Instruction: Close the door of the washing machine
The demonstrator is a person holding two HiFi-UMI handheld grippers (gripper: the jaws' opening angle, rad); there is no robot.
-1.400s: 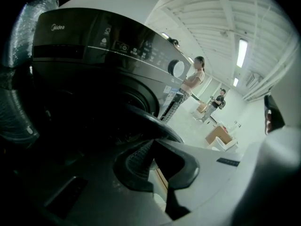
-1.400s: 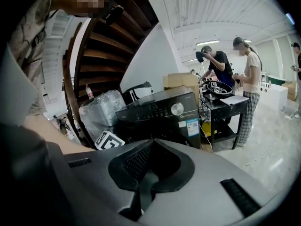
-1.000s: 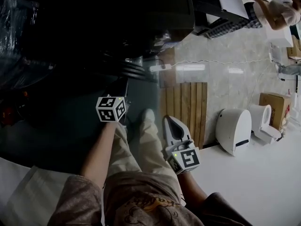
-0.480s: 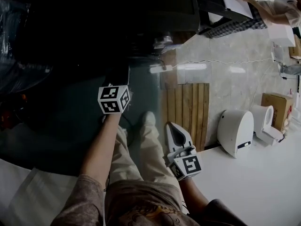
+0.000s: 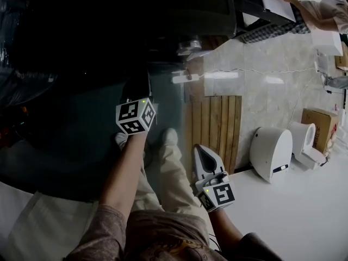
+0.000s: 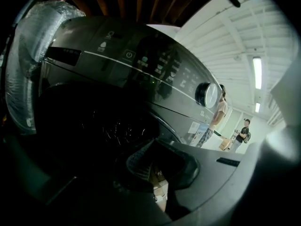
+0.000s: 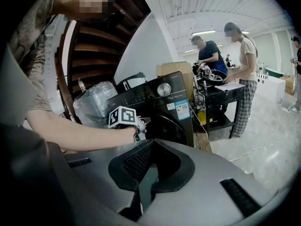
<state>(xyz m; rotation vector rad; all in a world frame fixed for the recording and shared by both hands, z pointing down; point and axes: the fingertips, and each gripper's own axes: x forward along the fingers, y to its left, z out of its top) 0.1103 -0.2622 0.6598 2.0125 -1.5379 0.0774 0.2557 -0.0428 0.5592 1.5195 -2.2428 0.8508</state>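
Standing at the dark washing machine [image 7: 162, 102], we have the left tongs [image 6: 153, 173] shut & empty, pointed close-up at its front, just under the control panel [image 6: 141, 65] w/ its knob [image 6: 207, 94]. The round door [image 7: 170, 127] looks flat against the front, tho it's too dark to tell if latched. Our right tongs [image 7: 143, 182] are shut too, nothing between them, lower down by our leg [image 5: 174, 167], well apart from the machine, beside a wooden slat mat [image 5: 215, 126].

Dim, murky exposure; fisheye-warped edges.
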